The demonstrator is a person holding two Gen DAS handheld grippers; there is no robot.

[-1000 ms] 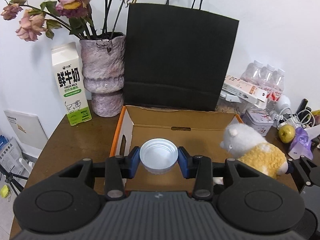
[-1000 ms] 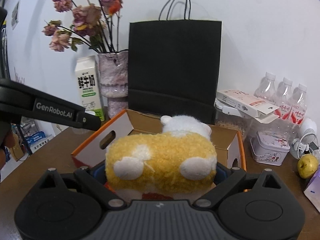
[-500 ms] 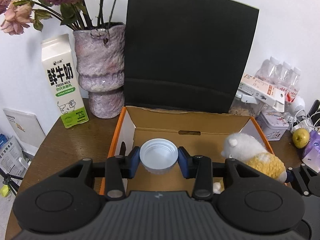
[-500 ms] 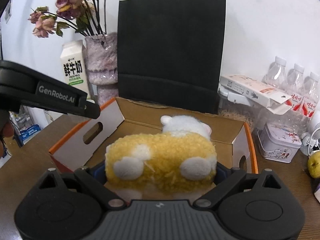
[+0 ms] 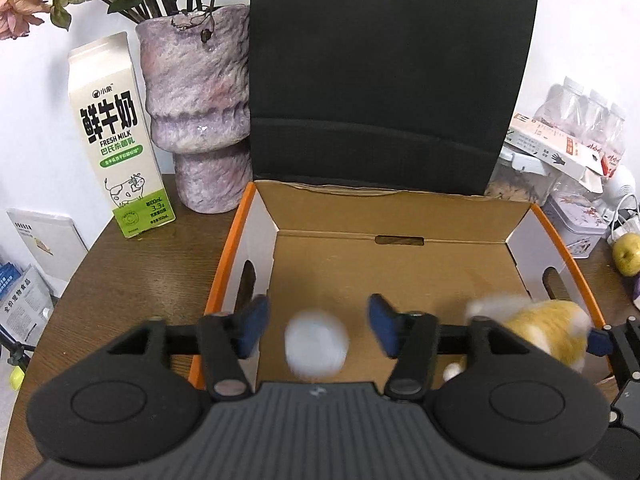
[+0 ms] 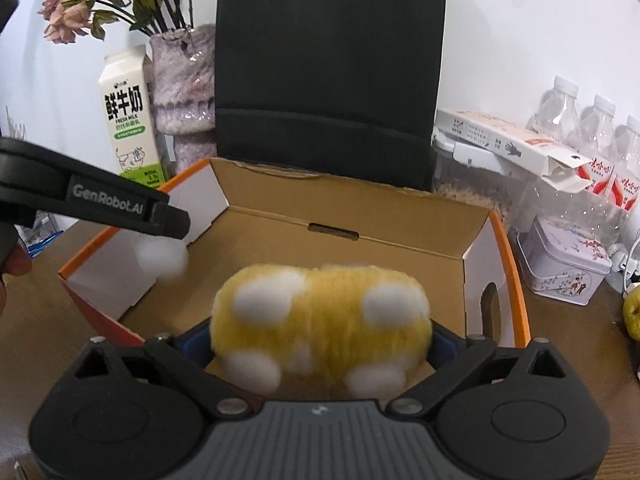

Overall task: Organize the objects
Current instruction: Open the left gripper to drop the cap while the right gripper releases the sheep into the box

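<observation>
Release over the cardboard box [image 5: 392,216] is my step: left claw [image 5: 316,326] has just been spreading, white cup [image 5: 316,344] loose between its pads above the box floor, while right claw [image 6: 320,340], spread wide, flanks the plush toy [image 6: 320,316]; I'd pull both back cleanly.

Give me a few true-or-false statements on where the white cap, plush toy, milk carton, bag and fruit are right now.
1. The milk carton stands left of the vase. True.
2. The left tongs clamp the white cap. False: their jaws have just been opening, and the pads stand clear of the cap, which is blurred between them.
3. The black paper bag stands behind the cardboard box. True.
4. The yellow plush toy lies on the table outside the box. False: it is blurred, over the box's inside near the right wall.
5. The yellow-green fruit is in the box. False: it sits on the table to the right of the box.
</observation>
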